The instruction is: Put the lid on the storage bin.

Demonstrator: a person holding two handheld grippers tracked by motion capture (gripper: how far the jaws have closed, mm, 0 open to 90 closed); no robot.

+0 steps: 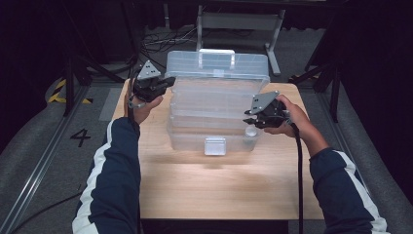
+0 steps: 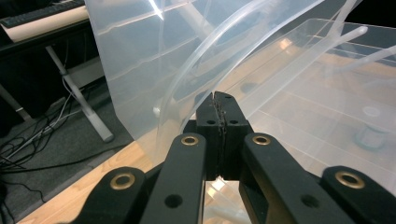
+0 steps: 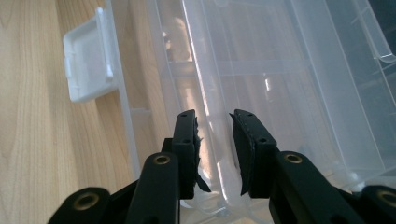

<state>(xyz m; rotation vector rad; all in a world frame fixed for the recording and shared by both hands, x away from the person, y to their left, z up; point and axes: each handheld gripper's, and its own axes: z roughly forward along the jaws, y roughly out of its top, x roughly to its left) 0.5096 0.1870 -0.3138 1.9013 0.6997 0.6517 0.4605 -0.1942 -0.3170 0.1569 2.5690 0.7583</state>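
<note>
My two hand-held grippers at the clear plastic organiser box (image 1: 214, 105)

My left hand-held gripper (image 2: 218, 100), jaws together, is at its raised lid's left edge; my right hand-held gripper (image 3: 214, 135), jaws apart, straddles its right wall.

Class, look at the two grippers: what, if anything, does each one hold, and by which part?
The left gripper is shut at the clear box's left edge; what it pinches cannot be told. The right gripper is open and holds nothing.

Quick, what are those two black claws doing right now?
Left gripper: shut, at the clear box's curved plastic edge.
Right gripper: open, holding nothing, jaws either side of a box rim.
</note>
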